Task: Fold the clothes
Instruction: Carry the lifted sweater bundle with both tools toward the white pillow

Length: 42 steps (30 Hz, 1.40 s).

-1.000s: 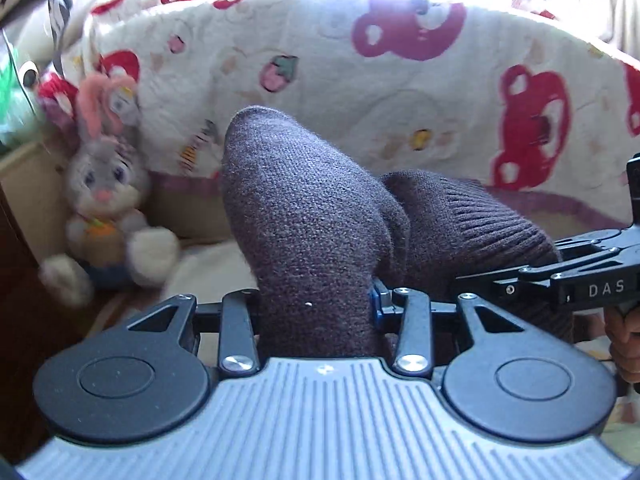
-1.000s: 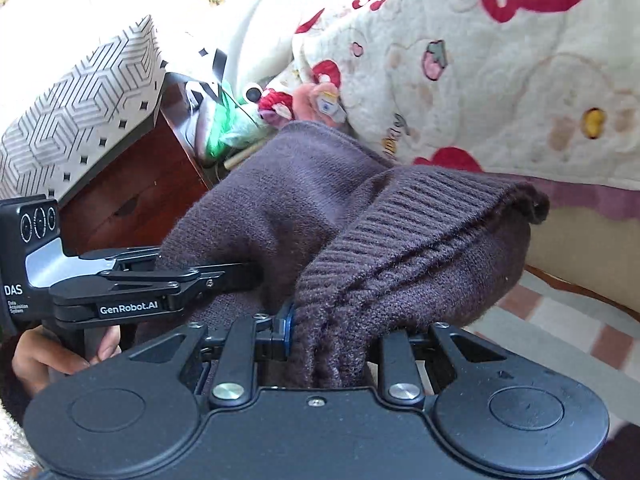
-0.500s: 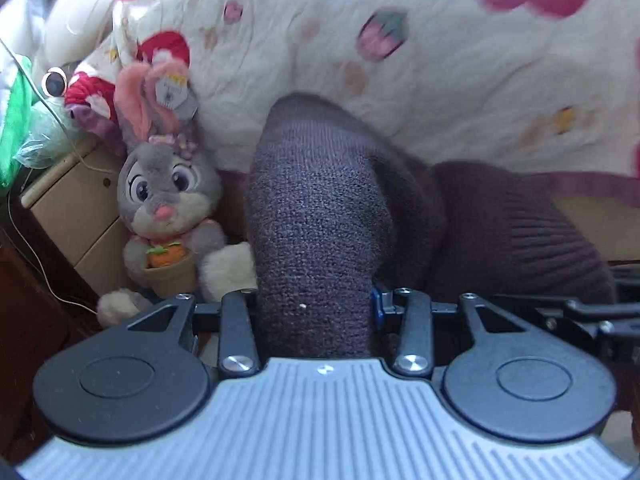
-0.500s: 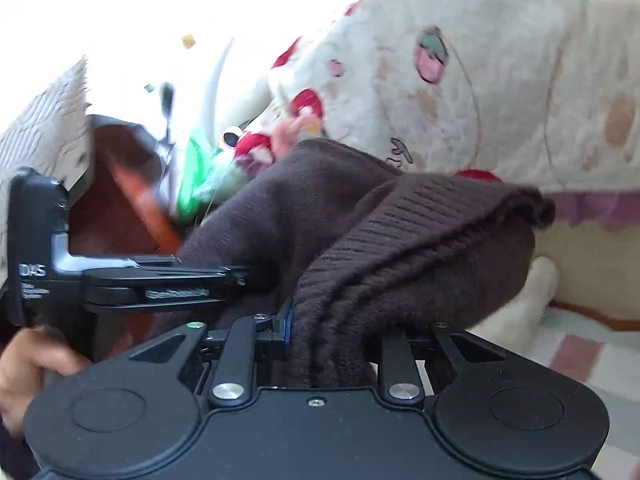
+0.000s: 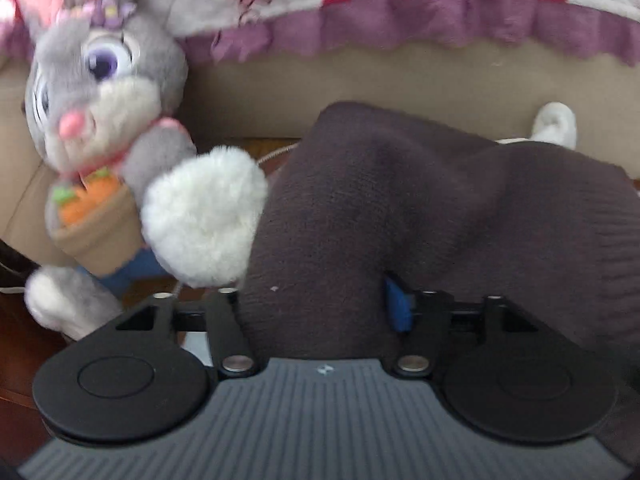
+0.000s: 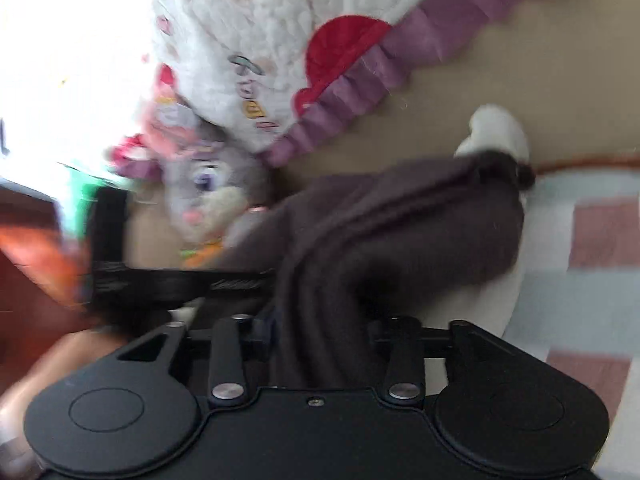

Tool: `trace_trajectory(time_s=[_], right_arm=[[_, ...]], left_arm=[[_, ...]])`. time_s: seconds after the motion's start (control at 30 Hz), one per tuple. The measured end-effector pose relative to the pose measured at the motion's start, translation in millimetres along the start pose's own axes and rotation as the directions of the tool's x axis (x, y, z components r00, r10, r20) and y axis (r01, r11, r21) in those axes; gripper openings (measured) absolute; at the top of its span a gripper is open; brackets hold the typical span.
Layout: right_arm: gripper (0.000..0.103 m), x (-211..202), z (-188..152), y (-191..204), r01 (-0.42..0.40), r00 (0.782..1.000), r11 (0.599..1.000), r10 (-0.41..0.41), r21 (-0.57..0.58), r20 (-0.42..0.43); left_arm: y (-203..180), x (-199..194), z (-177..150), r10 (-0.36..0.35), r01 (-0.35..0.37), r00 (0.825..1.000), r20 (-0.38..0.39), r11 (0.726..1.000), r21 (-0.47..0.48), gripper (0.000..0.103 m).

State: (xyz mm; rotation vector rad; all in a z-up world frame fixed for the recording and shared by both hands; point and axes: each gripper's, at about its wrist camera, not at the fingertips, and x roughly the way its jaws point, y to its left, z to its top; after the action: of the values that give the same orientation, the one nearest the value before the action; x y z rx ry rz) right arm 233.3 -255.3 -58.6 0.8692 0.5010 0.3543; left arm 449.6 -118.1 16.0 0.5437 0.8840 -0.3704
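- Left hand-held gripper (image 5: 320, 308): jaws are opening. The dark brown knit sweater (image 5: 420, 216) still lies bunched between them; the fabric hides the pads, so whether they still press on it cannot be told.
- Right hand-held gripper (image 6: 320, 332): jaws are opening, with a ribbed fold of the same sweater (image 6: 400, 232) between them. Contact at the pads cannot be told; this view is blurred by motion.
- Sweater position: heaped in front of both grippers, its far edge reaching a white plush piece (image 6: 496, 132) near the beige sofa base (image 5: 400, 76). In the right wrist view it lies over a pale striped cover (image 6: 592, 240).
- Plush rabbit (image 5: 100, 92): grey, holding a pot of carrots, just left of the sweater; one white paw (image 5: 204, 216) touches the fabric edge.
- Blanket (image 5: 440, 24): white with red prints and a purple ruffle, hanging above the sofa base.
- A person's hand (image 6: 52, 368) shows at the lower left of the right wrist view, beside the other gripper's body.
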Motion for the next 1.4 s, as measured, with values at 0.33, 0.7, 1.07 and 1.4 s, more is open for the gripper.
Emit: trace_trajectory(time_s=[0.33, 0.7, 1.07, 1.4], right_arm=[[0.071, -65, -9, -26, -0.098, 0.995, 0.992, 0.097, -0.081, -0.01], [0.09, -68, -47, -16, -0.076, 0.997, 0.992, 0.073, -0.104, -0.039], [0.09, -43, -72, -28, -0.005, 1.0, 0.995, 0.004, -0.1, -0.014], [0.044, -8, -69, -29, -0.172, 0.981, 0.981, 0.179, 0.088, -0.069]], left_arm=[[22, -51, -28, 0.047, -0.063, 0.979, 0.196, 0.995, 0.076, 0.073], [102, -99, -158, -0.079, 0.196, 0.959, 0.272, 0.878, -0.437, 0.076], [118, -43, -201, -0.254, 0.411, 0.909, 0.329, 0.673, -0.615, 0.076], [104, -23, -171, -0.141, 0.259, 0.965, 0.222, 0.661, -0.705, 0.042]])
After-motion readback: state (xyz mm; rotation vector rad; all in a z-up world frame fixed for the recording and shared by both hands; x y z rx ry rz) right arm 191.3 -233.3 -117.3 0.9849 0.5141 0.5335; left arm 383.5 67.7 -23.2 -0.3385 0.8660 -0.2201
